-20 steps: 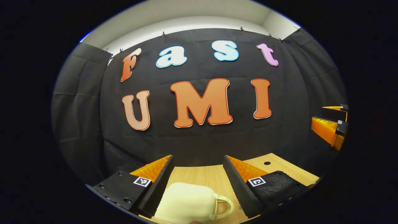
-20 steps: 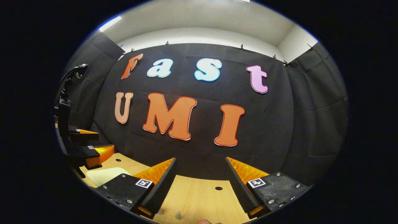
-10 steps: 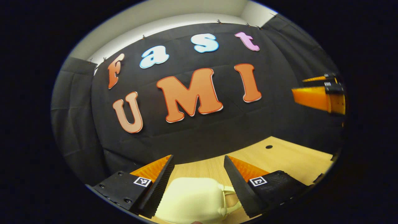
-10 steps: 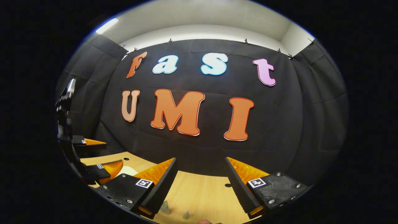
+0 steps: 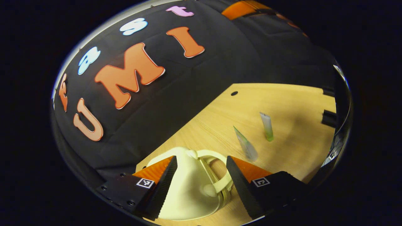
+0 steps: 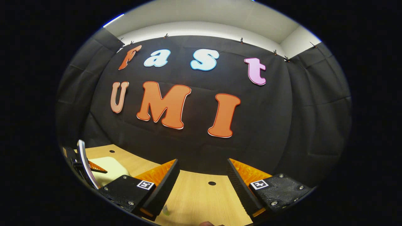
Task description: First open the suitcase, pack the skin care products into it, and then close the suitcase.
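in the left gripper view, the left gripper [image 5: 201, 175] is tilting over a light wooden table [image 5: 292, 103], its jaws standing spread with nothing pinched between them. a small cream suitcase [image 5: 188, 191] is lying closed on the table right under the gap, reaching in between the two fingers; whether either finger is touching its shell i cannot tell. its looped handle [image 5: 216, 171] is pointing toward the far finger side. beyond it, two slim skin care tubes are standing on the table well apart from the case: a pale greyish tube [image 5: 246, 146] leaning nearer the gripper, and a clear tube with a green bottom [image 5: 267, 126] a little farther off. any print on the tubes is too small to read. square black-and-white marker tags are sitting on both finger mounts, and they are carrying a coded pattern, not words. in the right gripper view, the right gripper [image 6: 202, 183] is hovering above the same table [image 6: 201, 201], its jaws also spread and holding nothing. the cream suitcase [image 6: 110, 168] is showing at the lower left, beside the other gripper [image 6: 83, 163], which is reaching in at the left edge. a bit of green from a tube [image 6: 165, 211] is peeking out just by the near finger. similar marker tags are showing on its mounts, again with no readable writing.
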Tool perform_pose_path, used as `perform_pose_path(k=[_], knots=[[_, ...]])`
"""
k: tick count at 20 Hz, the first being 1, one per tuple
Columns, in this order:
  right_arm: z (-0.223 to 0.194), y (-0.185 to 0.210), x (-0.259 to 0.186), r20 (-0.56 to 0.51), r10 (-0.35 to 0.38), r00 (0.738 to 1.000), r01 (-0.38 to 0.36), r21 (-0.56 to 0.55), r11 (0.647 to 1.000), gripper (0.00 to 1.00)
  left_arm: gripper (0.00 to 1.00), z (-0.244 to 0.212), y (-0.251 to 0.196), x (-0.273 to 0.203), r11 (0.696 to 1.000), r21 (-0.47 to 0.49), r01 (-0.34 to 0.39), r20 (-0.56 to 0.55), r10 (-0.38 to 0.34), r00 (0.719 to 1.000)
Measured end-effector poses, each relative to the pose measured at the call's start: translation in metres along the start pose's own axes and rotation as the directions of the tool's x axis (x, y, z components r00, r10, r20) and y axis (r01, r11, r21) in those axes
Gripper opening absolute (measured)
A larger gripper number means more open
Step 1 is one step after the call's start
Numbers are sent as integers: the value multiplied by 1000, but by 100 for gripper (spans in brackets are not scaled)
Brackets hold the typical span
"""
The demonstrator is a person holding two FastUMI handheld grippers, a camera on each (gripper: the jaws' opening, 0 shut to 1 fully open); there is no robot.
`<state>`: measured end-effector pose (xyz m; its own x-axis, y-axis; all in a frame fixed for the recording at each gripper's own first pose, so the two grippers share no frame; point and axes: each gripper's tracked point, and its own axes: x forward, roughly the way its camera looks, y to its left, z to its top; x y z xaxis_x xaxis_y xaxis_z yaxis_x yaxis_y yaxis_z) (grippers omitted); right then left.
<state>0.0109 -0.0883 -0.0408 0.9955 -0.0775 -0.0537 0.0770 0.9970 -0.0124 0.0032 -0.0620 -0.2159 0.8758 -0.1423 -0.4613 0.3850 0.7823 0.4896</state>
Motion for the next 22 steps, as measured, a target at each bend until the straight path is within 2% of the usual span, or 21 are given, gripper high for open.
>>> perform_pose_path(k=[3,6,7,8,9,10,11,12,13,14,15,18,22], knots=[[-13,-16,-1,-19,-21,1000,21,2,1000,96,95,-29,-29,10,994,103,44,-82,-35,996],[-20,-23,-3,-32,-23,999,23,15,1000,95,89,-44,-35,14,979,203,22,-128,5,992],[-21,-26,-5,-31,-22,999,22,18,1000,95,84,-54,-37,21,962,273,9,-152,34,988],[-24,-27,-3,-34,-15,999,15,19,1000,95,83,-57,-43,30,939,343,10,-153,45,987],[-26,-27,-3,-37,-5,999,6,22,1000,95,62,-60,-45,40,920,391,10,-166,60,984],[-28,-27,-2,-40,2,999,-1,23,1000,95,59,-61,-41,44,905,425,-16,-170,97,981],[-29,-27,-3,-42,11,999,-10,26,1000,95,40,-63,-39,45,896,442,-31,-173,119,978],[-31,-27,-3,-43,18,999,-17,26,1000,95,22,-62,-36,46,897,440,-43,-171,130,977],[-33,-25,-3,-43,33,999,-32,27,999,95,9,-51,-32,43,901,426,-81,-132,150,980],[-39,-26,-3,-50,50,998,-49,25,998,95,7,-51,-33,34,939,332,-90,-152,147,977],[-42,-22,-4,-56,67,996,-66,25,997,95,5,-41,-34,33,955,272,-117,-136,158,978],[-56,-14,-4,-80,113,990,-111,27,993,96,5,-36,-27,26,974,128,-188,-91,200,976],[-54,13,-15,-91,153,984,-153,16,988,95,5,-29,-24,30,964,-43,-264,-55,261,964]])
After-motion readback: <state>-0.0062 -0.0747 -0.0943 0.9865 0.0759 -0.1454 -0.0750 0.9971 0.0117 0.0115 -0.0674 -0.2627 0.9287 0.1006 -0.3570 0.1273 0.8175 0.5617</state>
